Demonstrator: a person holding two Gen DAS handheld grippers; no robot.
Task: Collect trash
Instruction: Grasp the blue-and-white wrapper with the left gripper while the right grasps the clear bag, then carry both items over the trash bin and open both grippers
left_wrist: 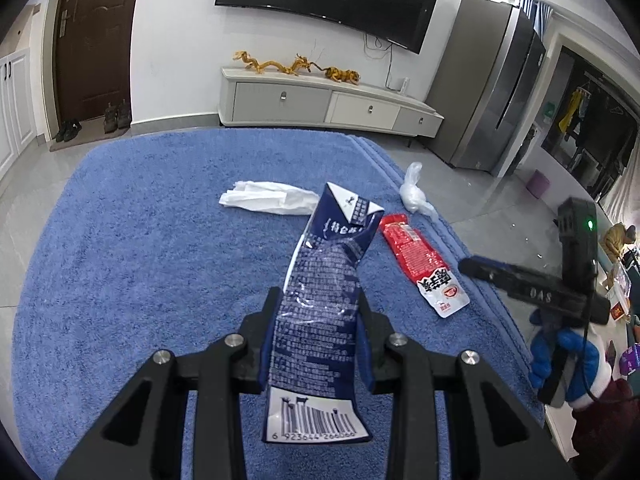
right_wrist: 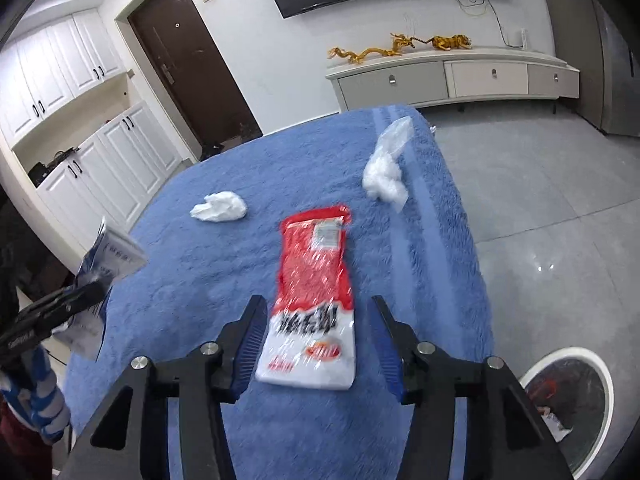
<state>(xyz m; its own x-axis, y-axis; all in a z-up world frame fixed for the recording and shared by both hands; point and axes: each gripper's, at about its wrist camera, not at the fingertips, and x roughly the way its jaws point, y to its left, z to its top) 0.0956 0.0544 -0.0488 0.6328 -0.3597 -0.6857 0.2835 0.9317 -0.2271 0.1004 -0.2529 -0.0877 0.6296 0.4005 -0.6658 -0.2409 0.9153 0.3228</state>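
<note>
Left wrist view: left gripper (left_wrist: 318,316) pinches a crushed blue milk carton (left_wrist: 320,300); right gripper (right_wrist: 318,340) spread around a red snack wrapper (right_wrist: 314,280).

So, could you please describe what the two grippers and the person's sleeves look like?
Both grippers, left gripper and right gripper, are matte black linkage frames with silver pivot bolts and ribbed blue finger pads. The right one carries a green indicator light and white lettering. The sleeves are blue and white.
</note>
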